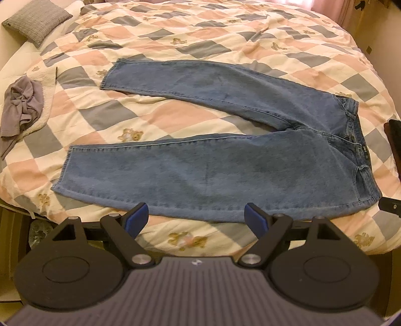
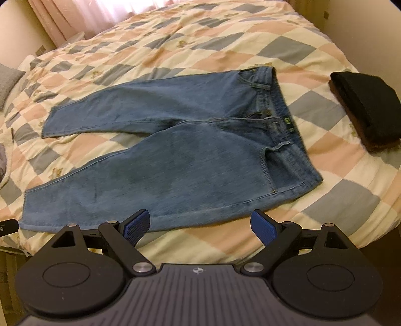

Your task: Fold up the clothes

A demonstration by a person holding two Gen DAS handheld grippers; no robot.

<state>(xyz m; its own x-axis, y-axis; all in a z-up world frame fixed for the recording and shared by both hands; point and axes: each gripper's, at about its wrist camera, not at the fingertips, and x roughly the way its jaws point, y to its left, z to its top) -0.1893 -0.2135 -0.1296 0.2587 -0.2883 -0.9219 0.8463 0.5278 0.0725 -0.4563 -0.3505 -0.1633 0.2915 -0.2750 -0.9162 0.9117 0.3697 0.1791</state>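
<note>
While both fisheye views are bending the scene at their edges, several things are staying hard to read: the small label at the waistband is blurring out, the bear prints on the checked quilt are smearing, and the grey pillow is being cut off at the corner. A crumpled grey garment is lying half out of frame at the left edge, on a cream fleecy cloth. In the right wrist view, a dark folded item is sitting on something brown, its far end running out of the picture.

The jeans are lying flat on the quilt with legs spread apart, hems pointing left and waistband to the right. The left gripper is hovering just beyond the near leg's lower edge, fingers spread wide with nothing between them. The right gripper is hanging over the same near edge, closer to the hip, likewise spread wide and gripping nothing.
</note>
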